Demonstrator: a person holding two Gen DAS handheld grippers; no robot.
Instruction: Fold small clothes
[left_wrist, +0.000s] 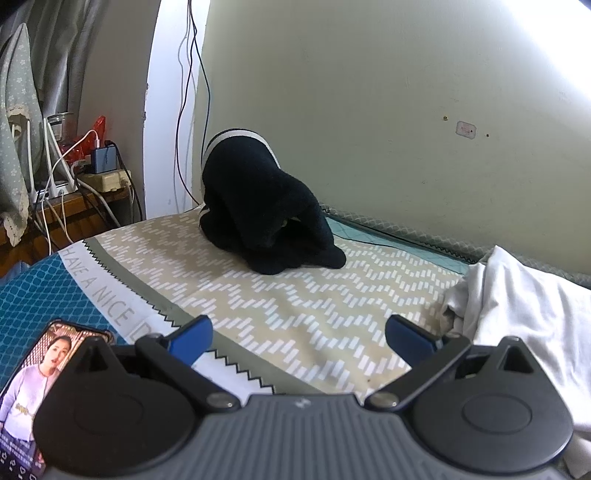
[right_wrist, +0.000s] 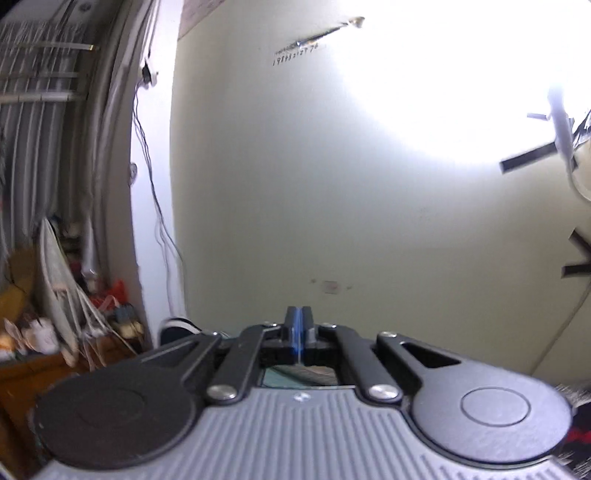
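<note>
Black garment (left_wrist: 266, 206) w/ white stripes sits bunched on the patterned mat (left_wrist: 295, 306) on the bed, near the wall; no clear long axis, striped end toward the wall. White cloth (left_wrist: 524, 306) heaps at right, unfolded. Left hand-held gripper (left_wrist: 299, 334) spread wide, empty. Phone (left_wrist: 33, 398) beside it. Folding looks barely begun.

Right view: right hand-held gripper (right_wrist: 298, 325) clenched, nothing visibly held, aimed at the wall (right_wrist: 332, 184); only a striped edge of the garment shows.
</note>
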